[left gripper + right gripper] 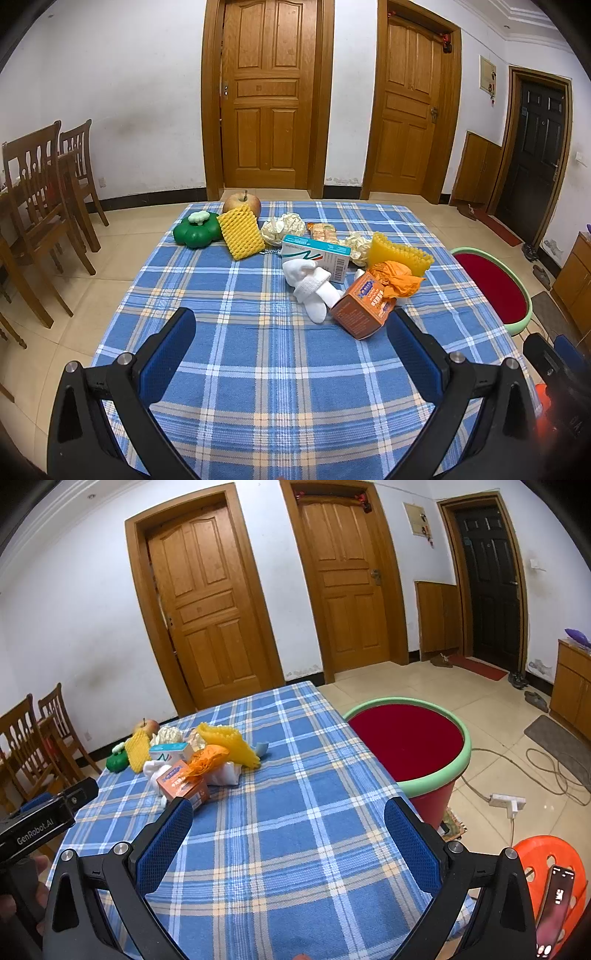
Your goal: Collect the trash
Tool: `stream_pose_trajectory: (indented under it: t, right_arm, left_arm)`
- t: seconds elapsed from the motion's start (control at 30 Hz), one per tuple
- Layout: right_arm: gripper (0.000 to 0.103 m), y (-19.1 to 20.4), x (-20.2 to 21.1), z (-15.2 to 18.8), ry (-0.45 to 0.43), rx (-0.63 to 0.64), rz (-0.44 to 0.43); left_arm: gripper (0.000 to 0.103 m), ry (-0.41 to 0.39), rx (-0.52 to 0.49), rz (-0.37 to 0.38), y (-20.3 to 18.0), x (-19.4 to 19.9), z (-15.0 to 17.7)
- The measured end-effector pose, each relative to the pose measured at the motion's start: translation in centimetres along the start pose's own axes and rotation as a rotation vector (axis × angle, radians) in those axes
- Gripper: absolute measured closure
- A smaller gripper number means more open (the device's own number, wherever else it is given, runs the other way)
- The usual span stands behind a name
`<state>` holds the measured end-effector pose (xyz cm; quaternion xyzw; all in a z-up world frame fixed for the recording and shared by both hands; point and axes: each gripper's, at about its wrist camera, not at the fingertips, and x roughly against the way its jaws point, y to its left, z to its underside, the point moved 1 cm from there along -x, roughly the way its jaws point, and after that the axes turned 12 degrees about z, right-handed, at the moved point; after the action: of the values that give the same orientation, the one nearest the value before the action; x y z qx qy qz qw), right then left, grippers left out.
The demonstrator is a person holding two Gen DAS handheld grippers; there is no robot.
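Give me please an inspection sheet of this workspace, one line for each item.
Surface: table under a blue plaid tablecloth.
Job's things: orange carton, crumpled orange bag, white medicine box, paper wads, two yellow foam nets, snack wrapper; red bin with green rim on the floor beside the table.
Clutter: apple, green pumpkin-shaped container, white socks.
Grippers: left gripper and right gripper both open, holding nothing.
Cables: power strip and cords on the floor.
Surroundings: wooden doors, chairs, orange stool.
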<state>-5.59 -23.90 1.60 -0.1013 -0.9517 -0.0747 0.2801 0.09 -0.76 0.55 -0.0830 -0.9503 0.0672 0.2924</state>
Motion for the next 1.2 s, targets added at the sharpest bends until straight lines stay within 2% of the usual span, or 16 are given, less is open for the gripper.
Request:
stream_pose_trajectory:
  t: [1.2]
  right_arm:
    - [0.000,-0.16,0.06,-0.11,-0.003,-0.006,0.015]
  left_arm:
    - [0.002,-0.004,-0.001,0.000,0.02,0.05,0.22]
